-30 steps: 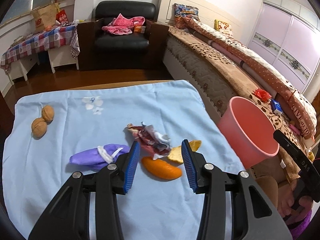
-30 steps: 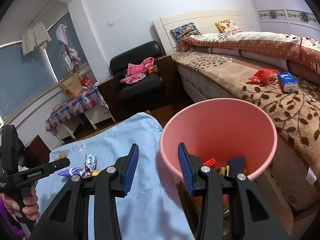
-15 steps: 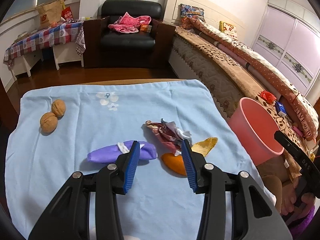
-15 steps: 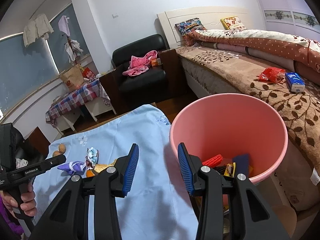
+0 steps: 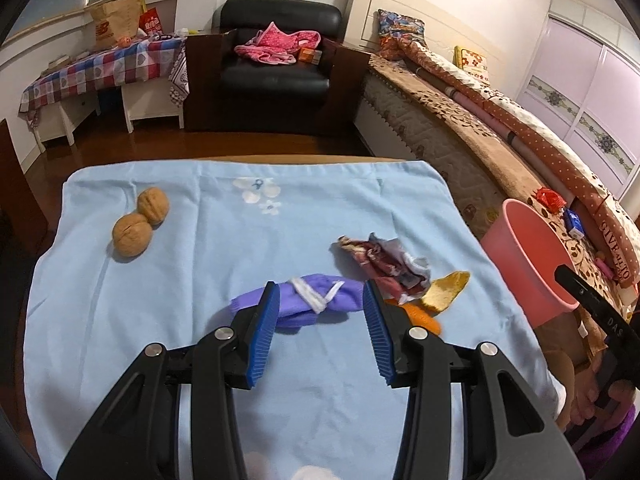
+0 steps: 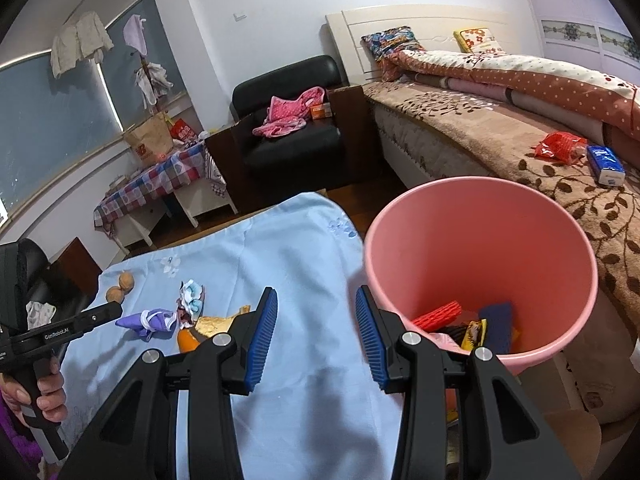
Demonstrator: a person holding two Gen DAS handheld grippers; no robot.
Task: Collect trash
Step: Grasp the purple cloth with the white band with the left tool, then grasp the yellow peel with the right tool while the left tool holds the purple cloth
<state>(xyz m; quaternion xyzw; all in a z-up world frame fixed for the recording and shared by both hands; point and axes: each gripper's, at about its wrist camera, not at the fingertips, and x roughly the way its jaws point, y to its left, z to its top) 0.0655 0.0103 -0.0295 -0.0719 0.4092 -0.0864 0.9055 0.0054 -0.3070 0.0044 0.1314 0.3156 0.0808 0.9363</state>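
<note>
A: What does the pink bucket [image 6: 480, 276] hold?

B: In the right wrist view it fills the right centre of the frame, smooth plastic and round-mouthed. At its bottom lie a ribbed red piece [image 6: 438, 315], a dark blue packet [image 6: 498, 320] and a yellow-edged wrapper [image 6: 472, 330].

A: And the trash on the table?

B: In the left wrist view, going left to right: two wrinkled brown walnuts [image 5: 140, 222] touching each other at the left on the light blue cloth [image 5: 200, 240]; a soft purple wrapper [image 5: 316, 300] with a white twist at centre; a crumpled dark red wrapper [image 5: 384, 262] just right of it; a rough yellow peel [image 5: 446, 288] and a smooth orange peel [image 5: 424, 316] beside that.

A: The grippers?

B: The left gripper [image 5: 320, 312] is spread wide, its ribbed blue pads either side of the purple wrapper, grasping nothing. The right gripper [image 6: 316, 320] is also released, empty, over the cloth's edge beside the bucket's rim.

A: Around it?

B: A black armchair [image 5: 276, 56] at upper centre, a bed [image 5: 500, 128] at the right.
</note>
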